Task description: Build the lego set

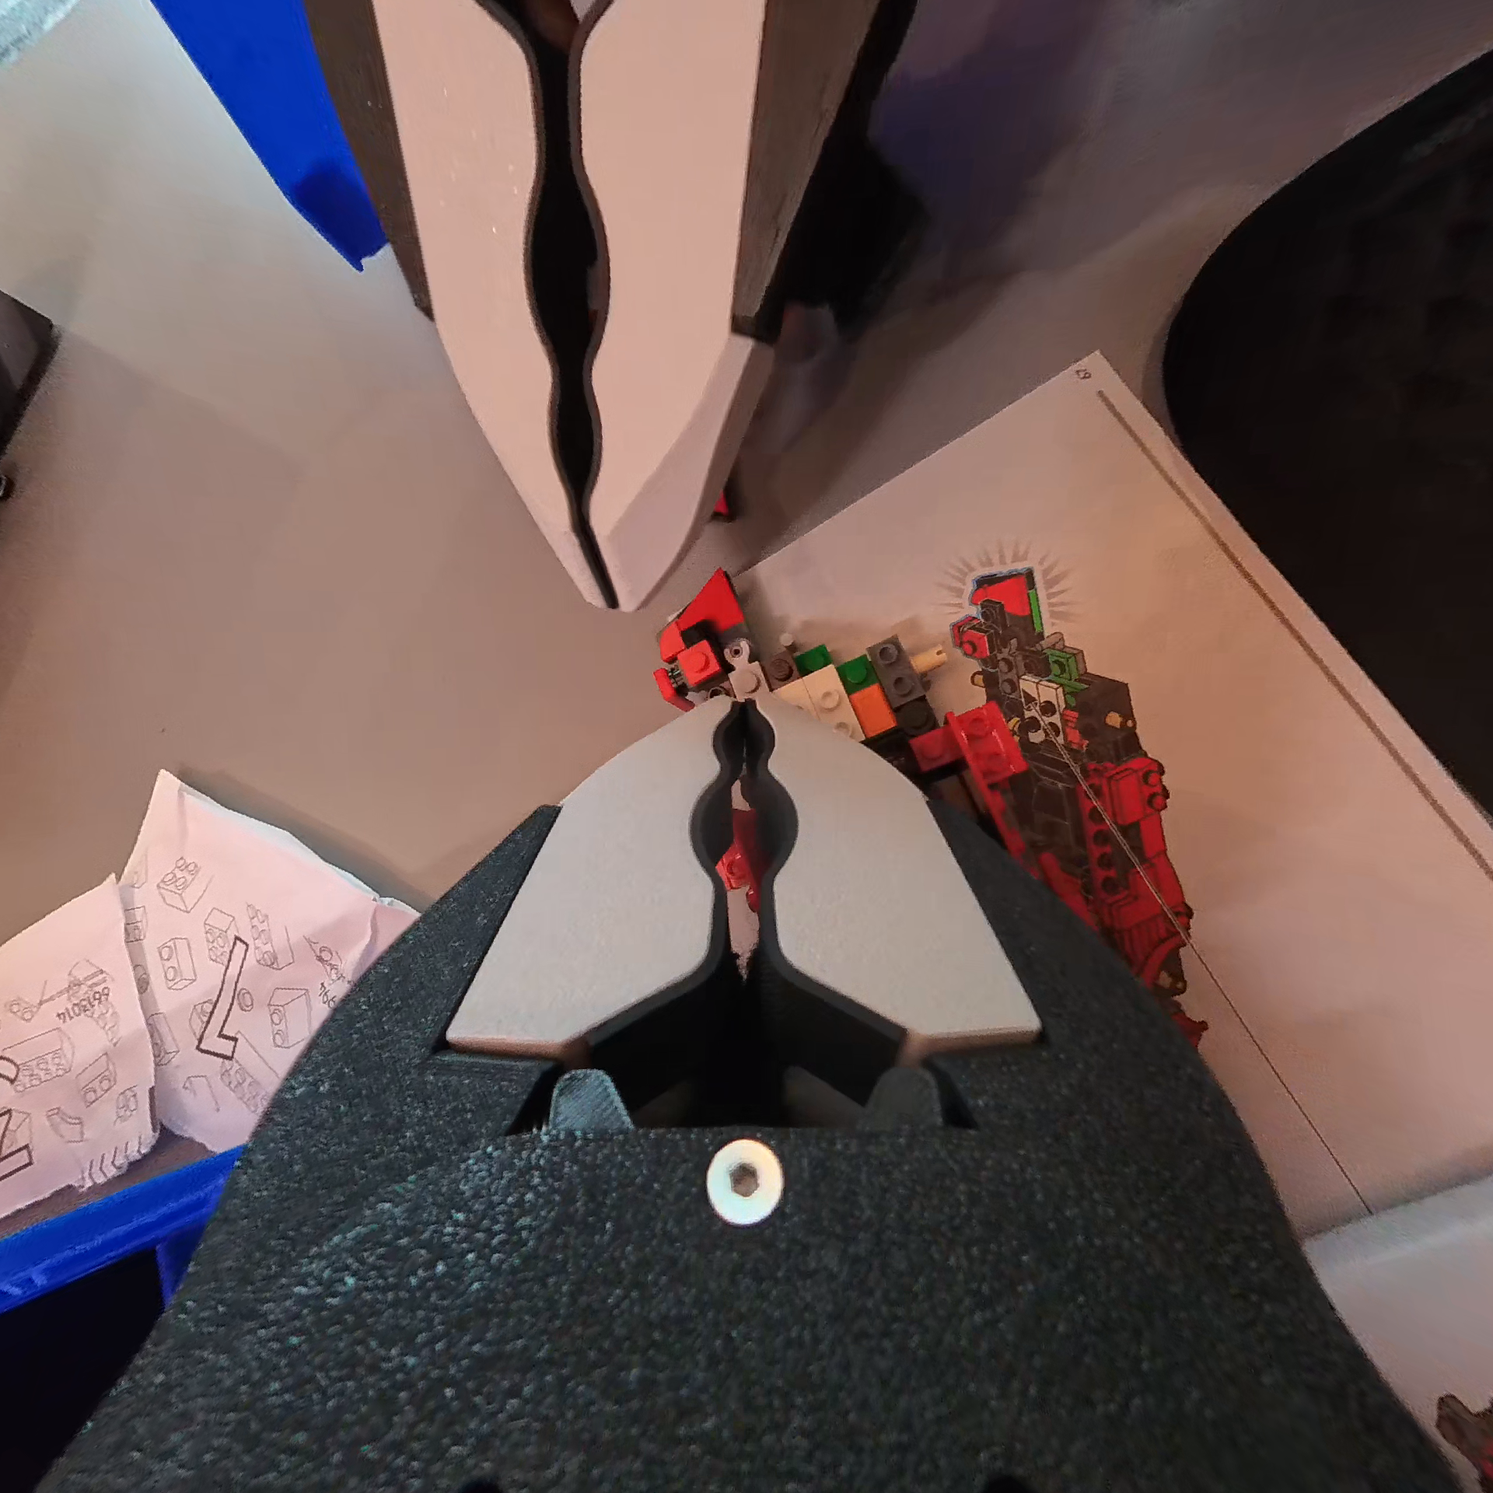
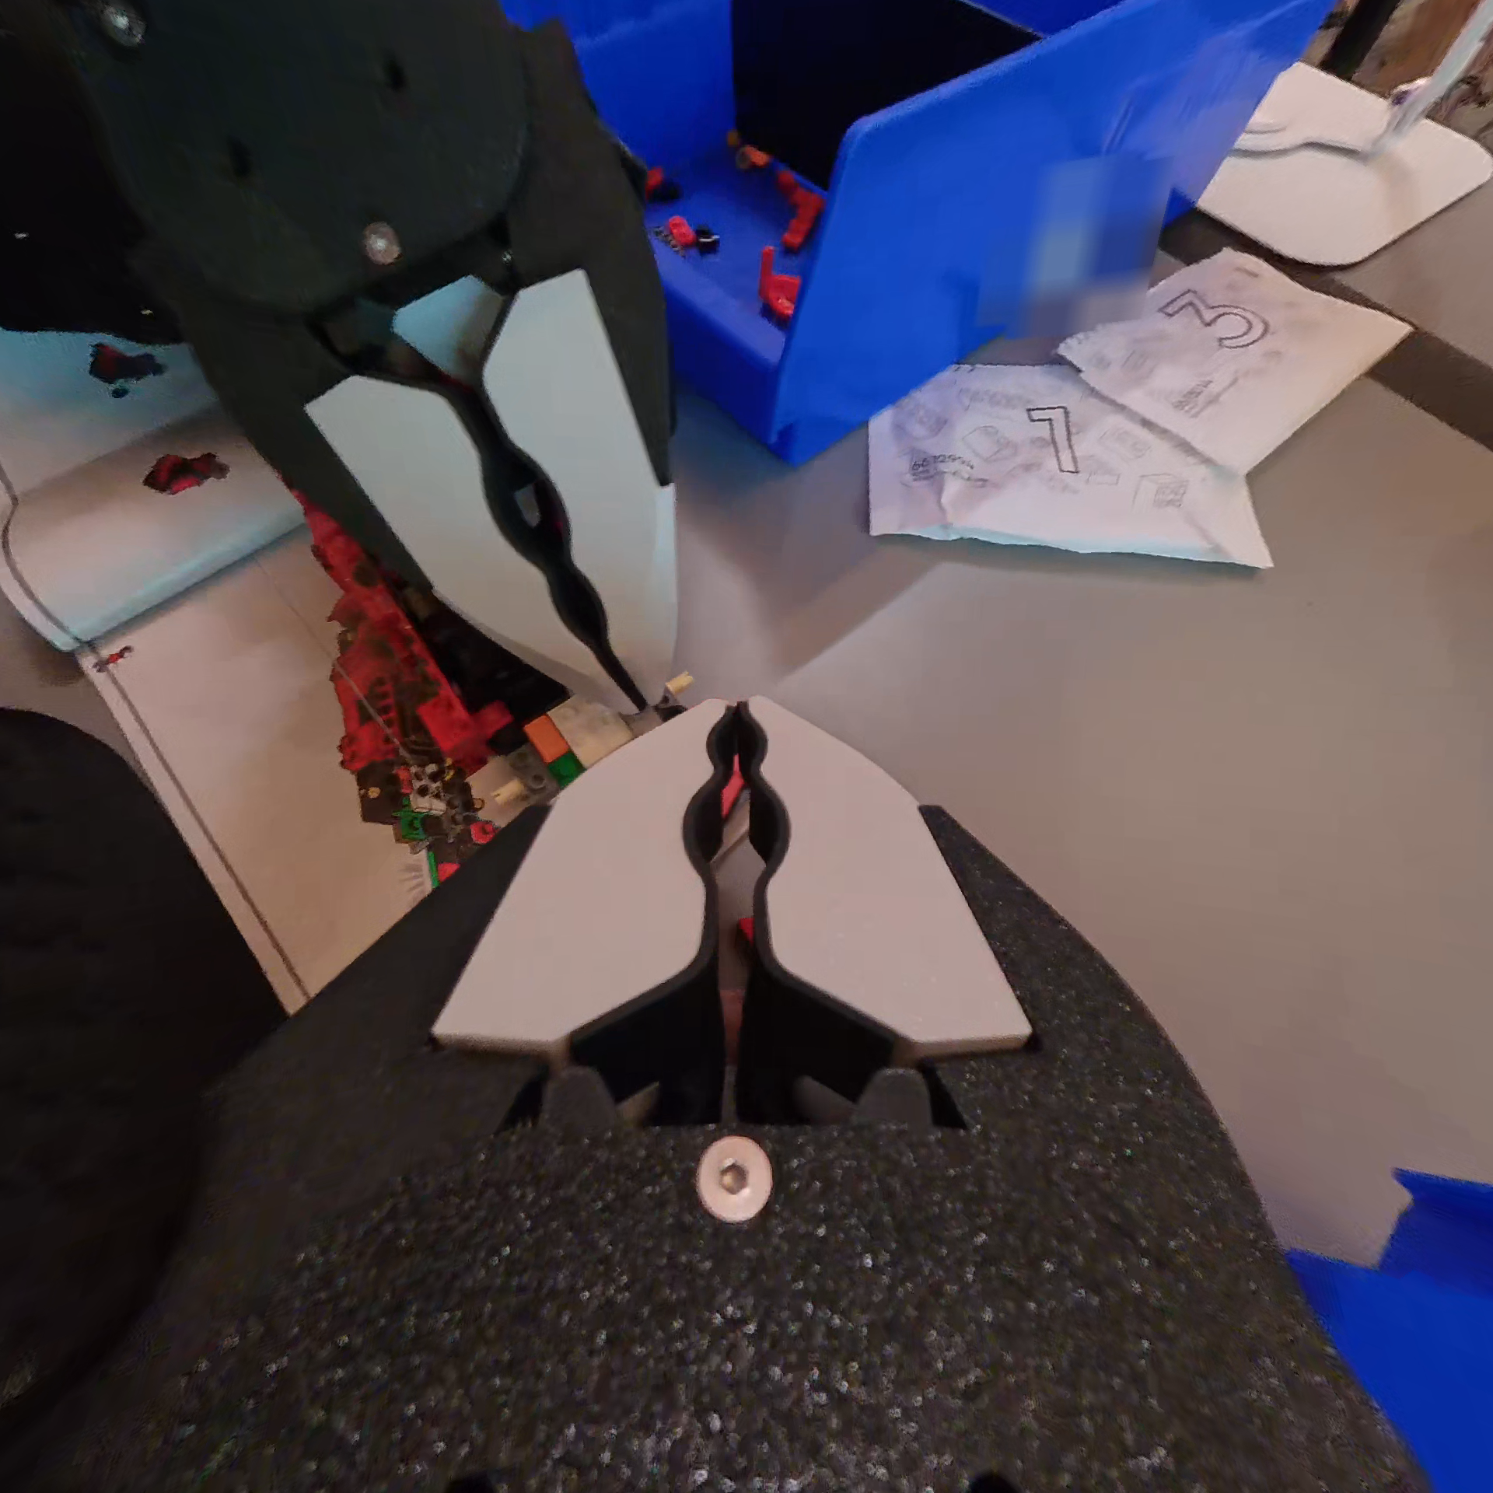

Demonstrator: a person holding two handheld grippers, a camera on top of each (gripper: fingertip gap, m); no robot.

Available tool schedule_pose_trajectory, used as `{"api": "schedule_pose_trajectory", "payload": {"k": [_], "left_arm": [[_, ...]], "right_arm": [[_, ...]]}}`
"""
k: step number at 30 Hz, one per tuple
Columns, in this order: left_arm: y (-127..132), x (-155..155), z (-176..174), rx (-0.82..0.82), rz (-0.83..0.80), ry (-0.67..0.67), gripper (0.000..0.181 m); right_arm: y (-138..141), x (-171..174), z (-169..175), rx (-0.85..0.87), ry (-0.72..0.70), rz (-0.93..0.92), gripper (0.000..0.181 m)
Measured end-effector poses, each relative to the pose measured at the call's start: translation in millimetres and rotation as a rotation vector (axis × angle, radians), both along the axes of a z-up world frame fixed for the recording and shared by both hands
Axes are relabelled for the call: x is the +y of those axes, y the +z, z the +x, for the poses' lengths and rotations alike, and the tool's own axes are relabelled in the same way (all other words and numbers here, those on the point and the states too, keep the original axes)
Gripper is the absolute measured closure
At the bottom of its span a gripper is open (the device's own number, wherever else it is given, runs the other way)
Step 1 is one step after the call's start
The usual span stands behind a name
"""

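Because our left claw (image 1: 747, 711) pinches a small grey piece (image 1: 743, 666) on the model (image 1: 848, 687) atop the booklet (image 1: 1212, 727), and our right claw (image 2: 739, 711) looks closed, pushing crooked could snap bricks off.

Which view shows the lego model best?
Left wrist view: the lego model lies mostly unobstructed on the instruction booklet, studs and colours clear. Right wrist view shows only part of it, hidden behind both grippers' fingers.

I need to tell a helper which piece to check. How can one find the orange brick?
Find the open instruction booklet on the grey table. At its edge lies the part-built lego model. The orange brick sits in it below a green one, the model's only orange piece.
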State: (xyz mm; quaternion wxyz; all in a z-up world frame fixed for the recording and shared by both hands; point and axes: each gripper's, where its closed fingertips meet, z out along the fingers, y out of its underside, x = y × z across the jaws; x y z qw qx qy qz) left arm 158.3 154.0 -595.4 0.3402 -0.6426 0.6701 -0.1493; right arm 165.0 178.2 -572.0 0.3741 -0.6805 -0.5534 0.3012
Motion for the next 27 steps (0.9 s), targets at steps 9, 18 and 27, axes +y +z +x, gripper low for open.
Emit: {"api": "schedule_pose_trajectory", "payload": {"k": [9, 18, 27], "left_arm": [[-4, -6, -2, 0.065, -0.076, -0.014, 0.181], [-4, -4, -1, 0.023, -0.091, -0.008, 0.181], [26, 8, -38, 0.001, -0.007, 0.114, 0.181]], "right_arm": [[-20, -25, -14, -0.075, 0.112, 0.099, 0.181], [-23, -25, -14, -0.099, 0.102, 0.051, 0.181], [-24, -26, -14, -0.244, 0.141, 0.086, 0.181]]}}
